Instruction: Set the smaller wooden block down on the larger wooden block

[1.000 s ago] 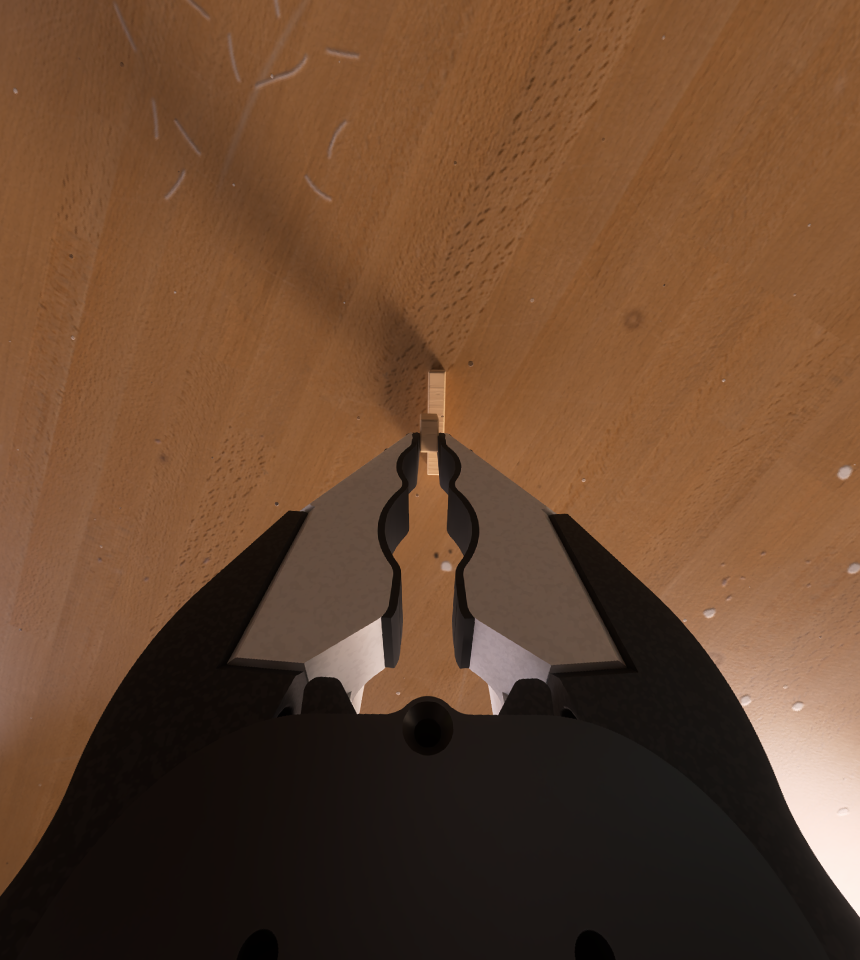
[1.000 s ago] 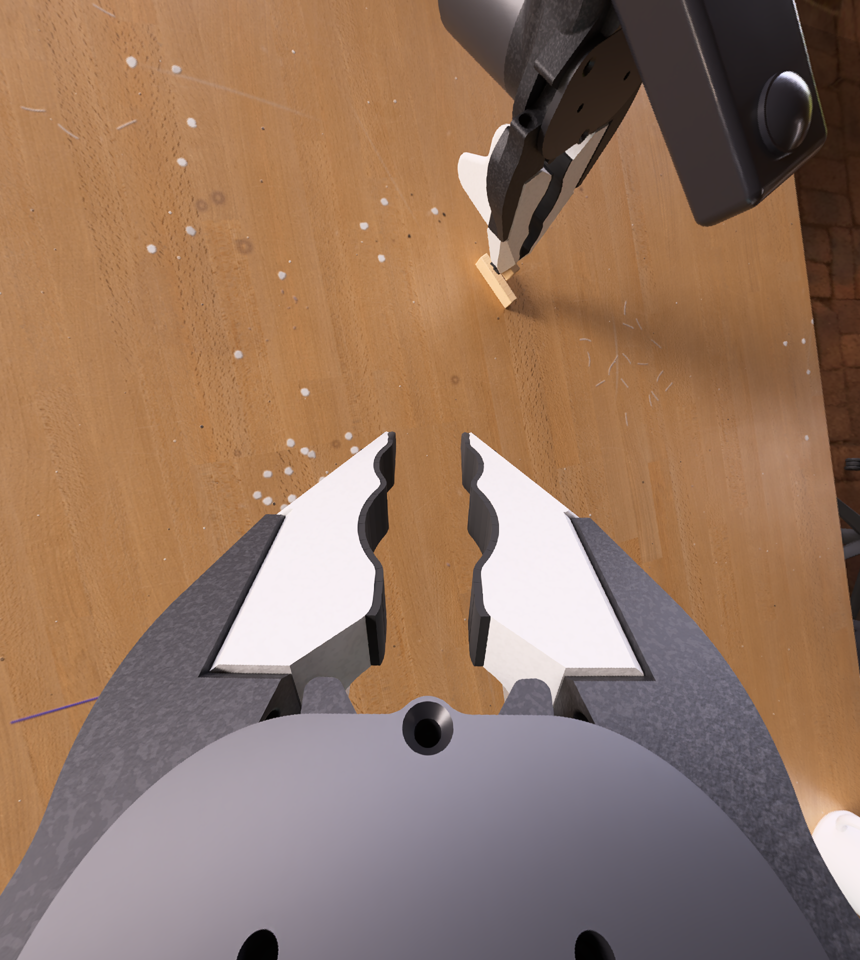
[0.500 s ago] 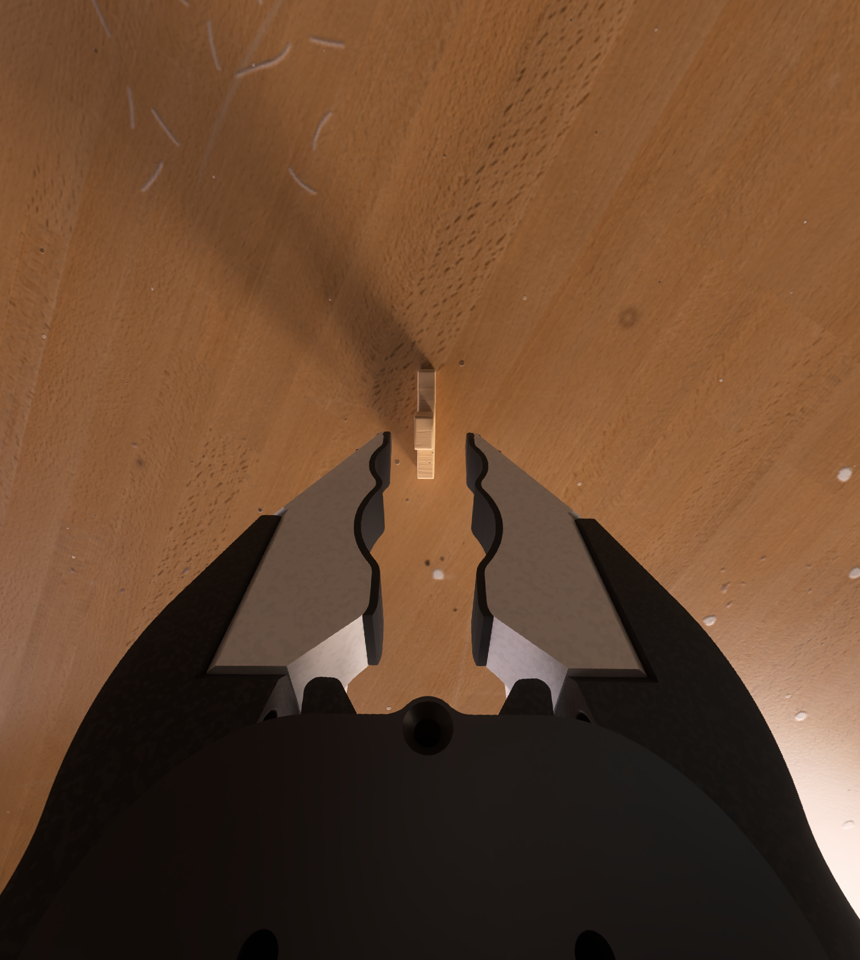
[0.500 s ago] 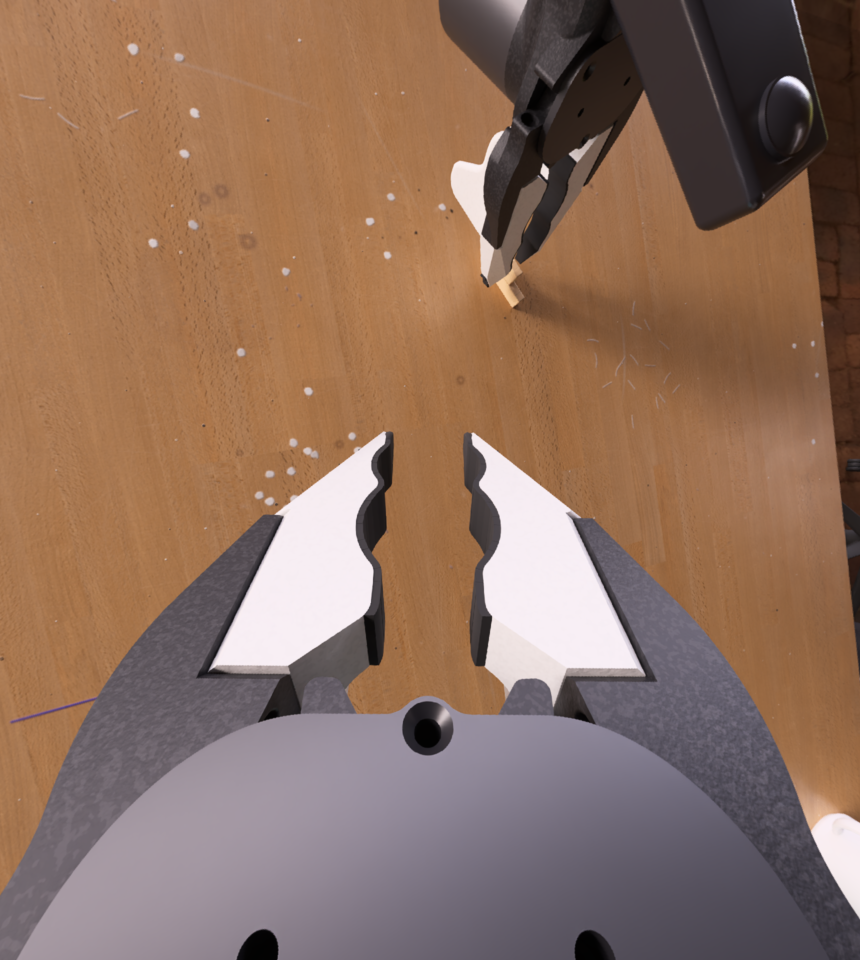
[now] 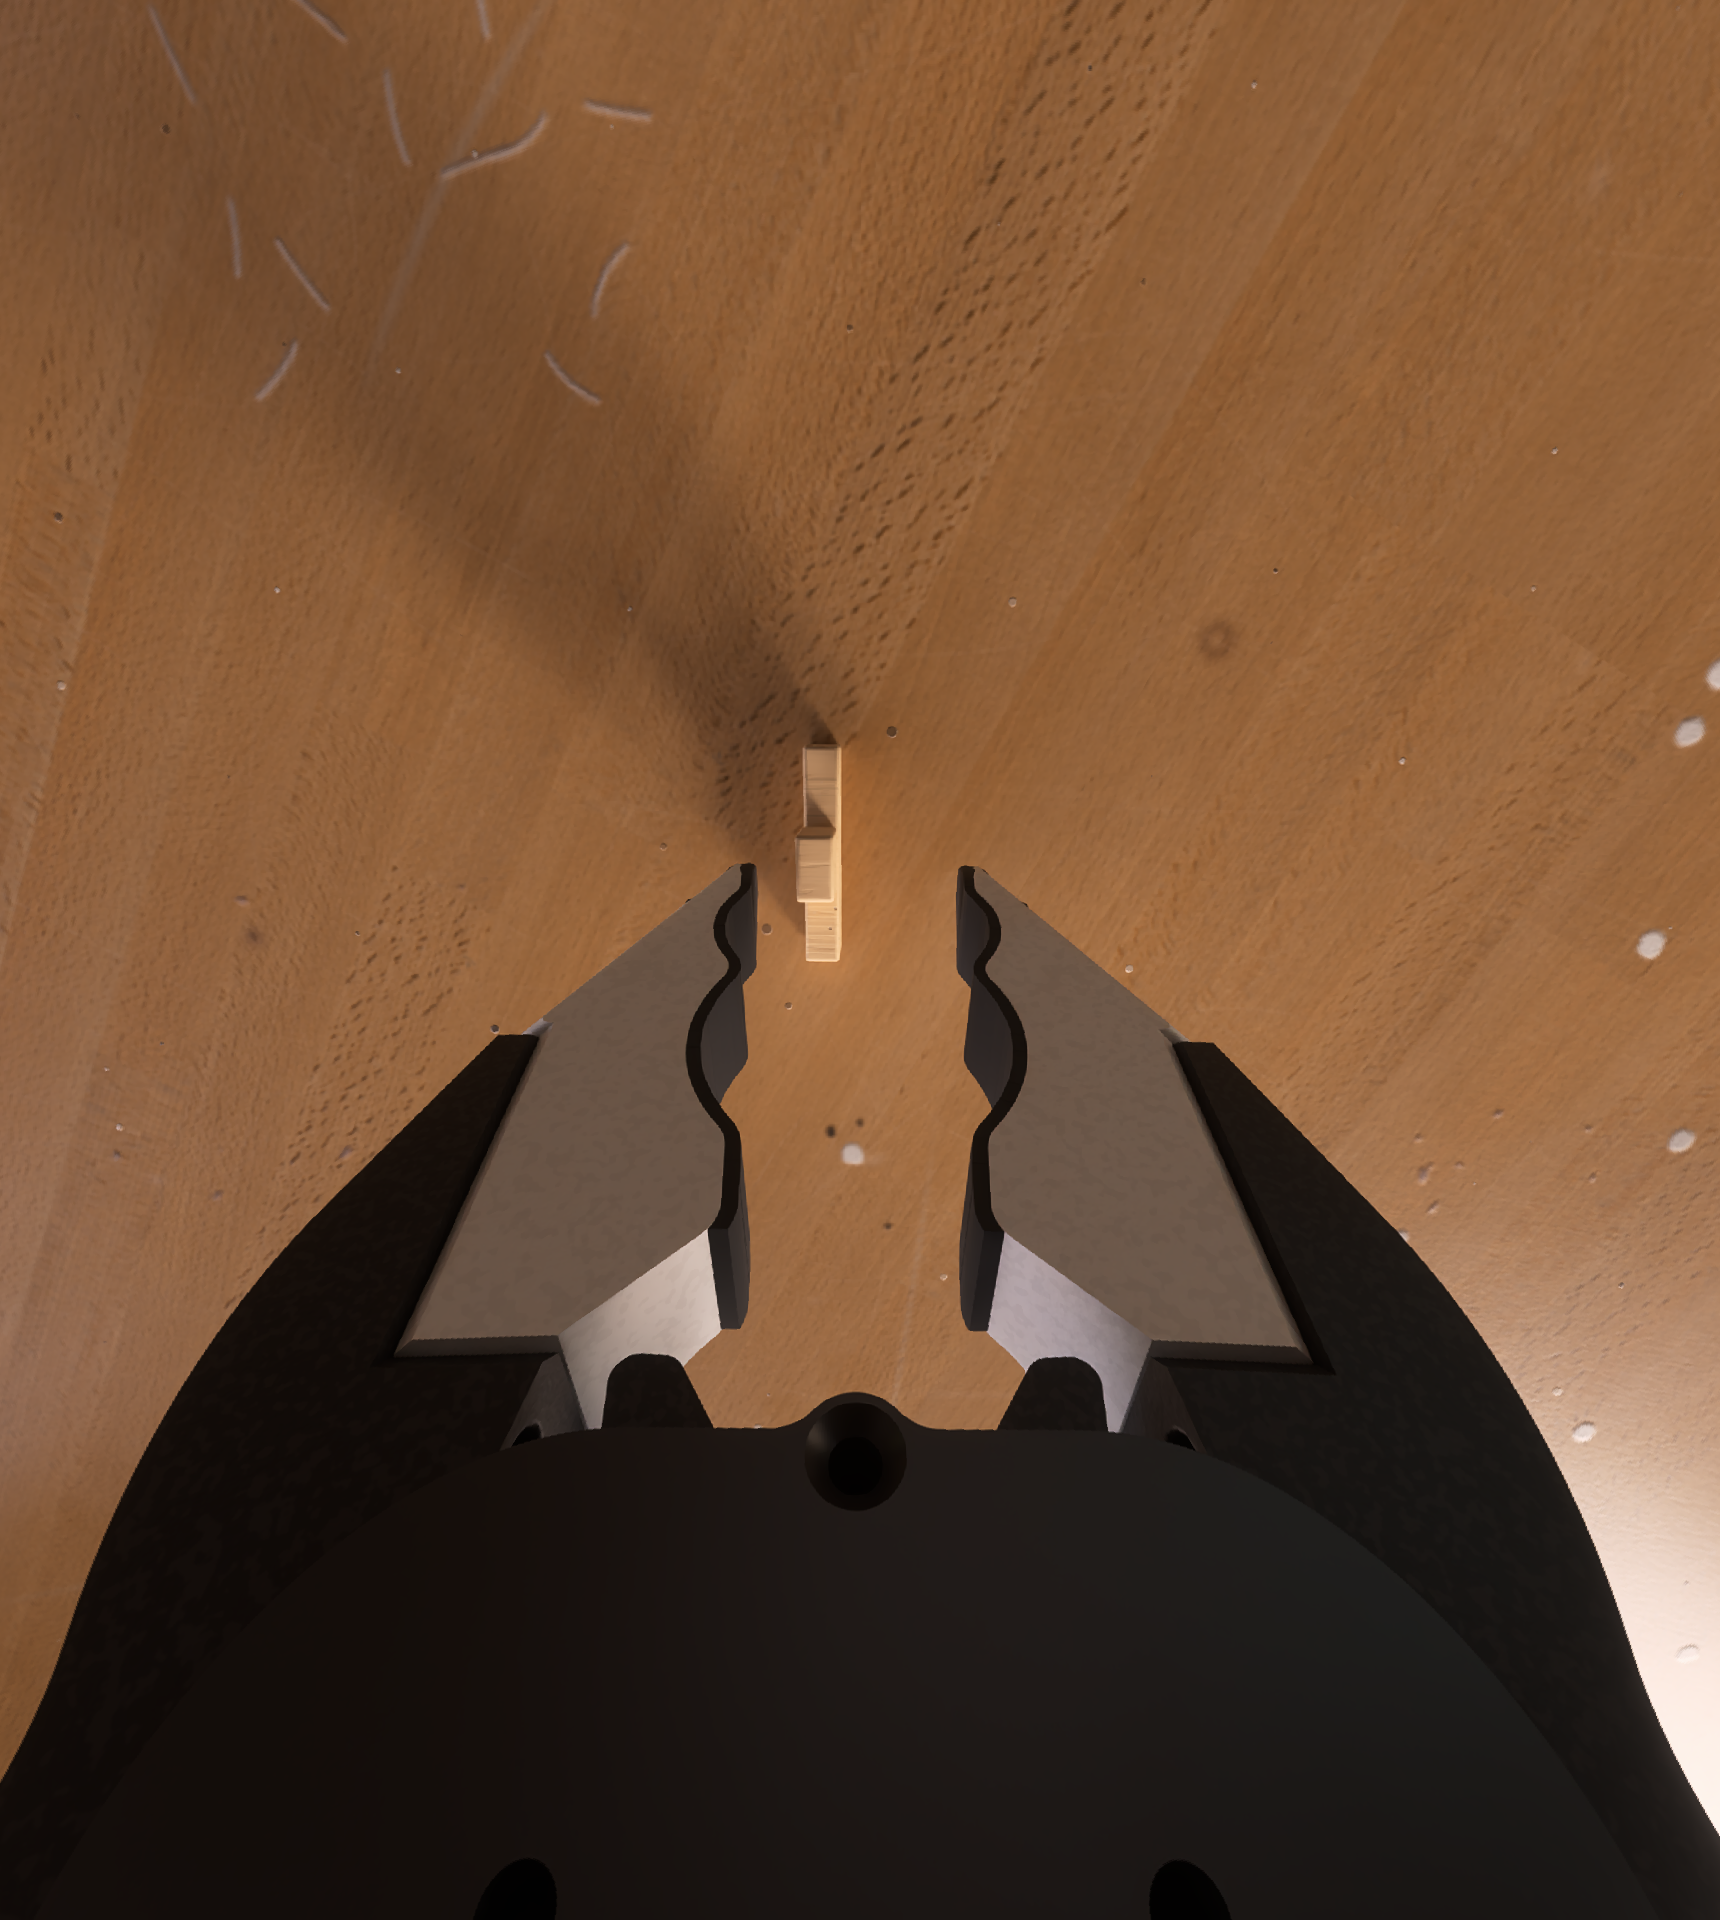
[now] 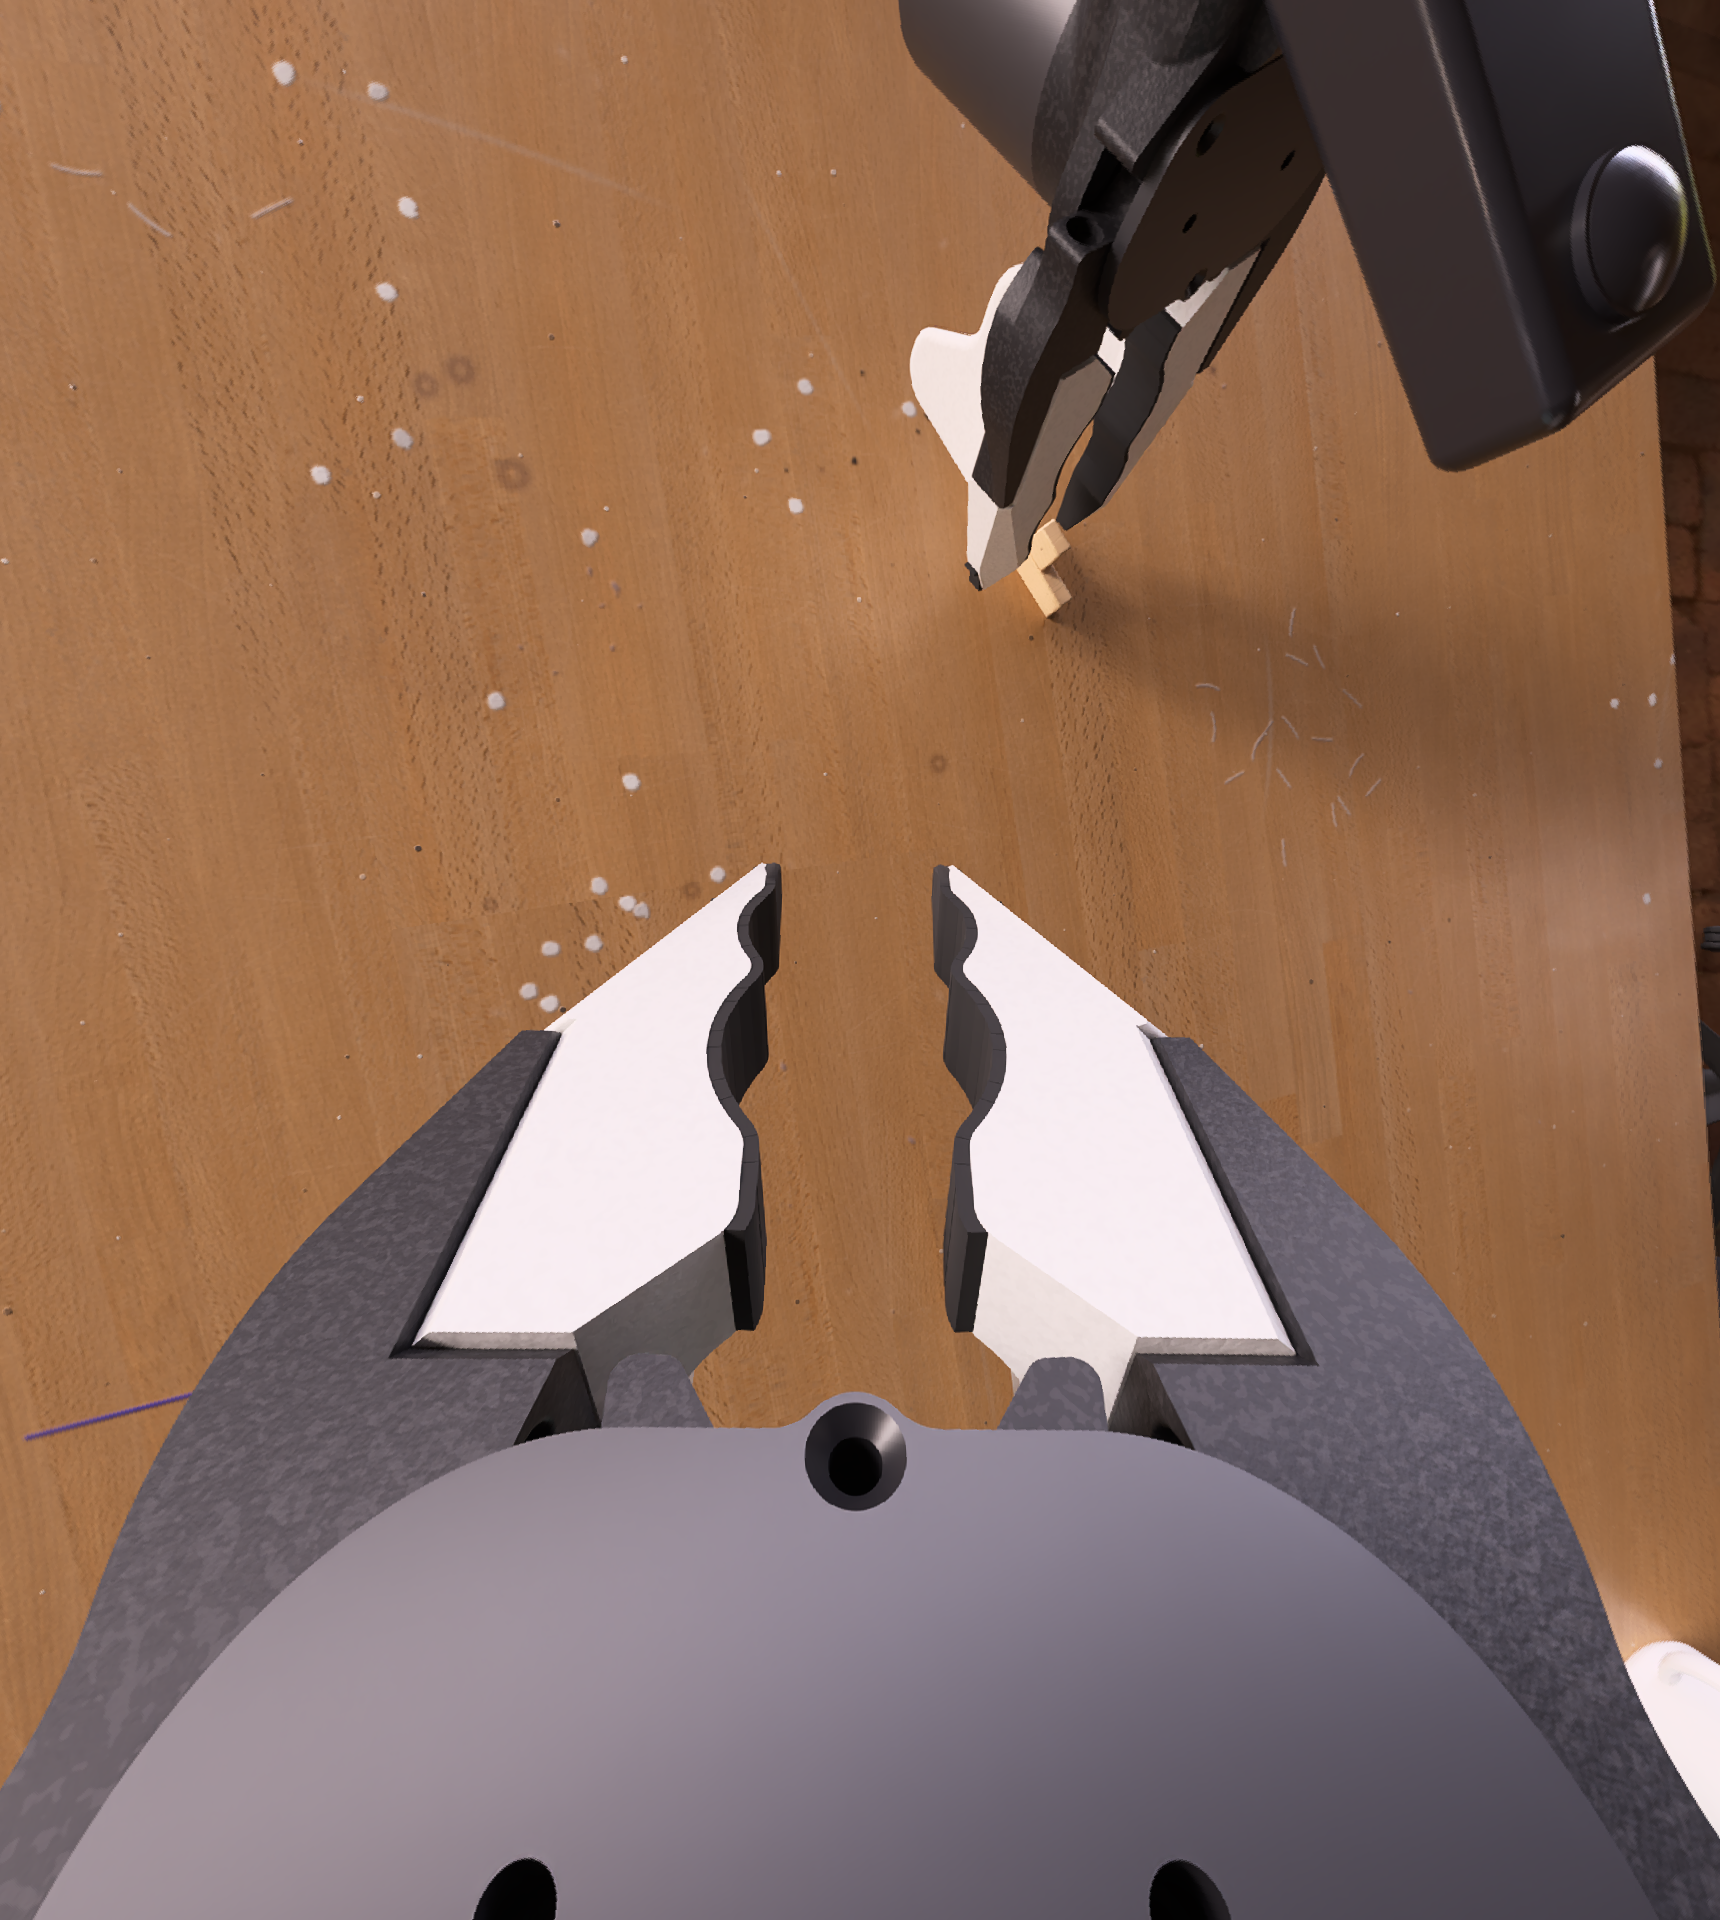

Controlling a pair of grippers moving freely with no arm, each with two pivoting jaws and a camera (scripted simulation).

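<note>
I count two claws, two wooden blocks and one tabletop [image 5: 1355, 416]. My left claw [image 5: 856, 883] has its fingers spread, with nothing between them; from the right wrist camera I see that same left claw [image 6: 1032, 551] tilted down over the blocks, its tips either side of them. I cannot tell from there whether a fingertip touches the wood.

The two blocks sit just ahead of the left claw's tips, nearer the left finger than the right. The larger wooden block [image 5: 823, 774] is a long, thin, pale slat with a fine grain, lying on the tabletop and running straight away from the camera. The smaller wooden block [image 5: 817, 868] is a short pale piece of the same wood, resting on top of the larger one near its middle and slightly proud of its left edge. In the right wrist view the pair shows only as a small pale stepped shape, the smaller wooden block [image 6: 1050, 540] above the larger wooden block [image 6: 1043, 592].

My right claw [image 6: 856, 873] is well apart from the blocks, fingers parted and holding nothing, over bare wood. The tabletop [image 6: 316, 935] is brown, dotted with white specks and a few pale scratches.
</note>
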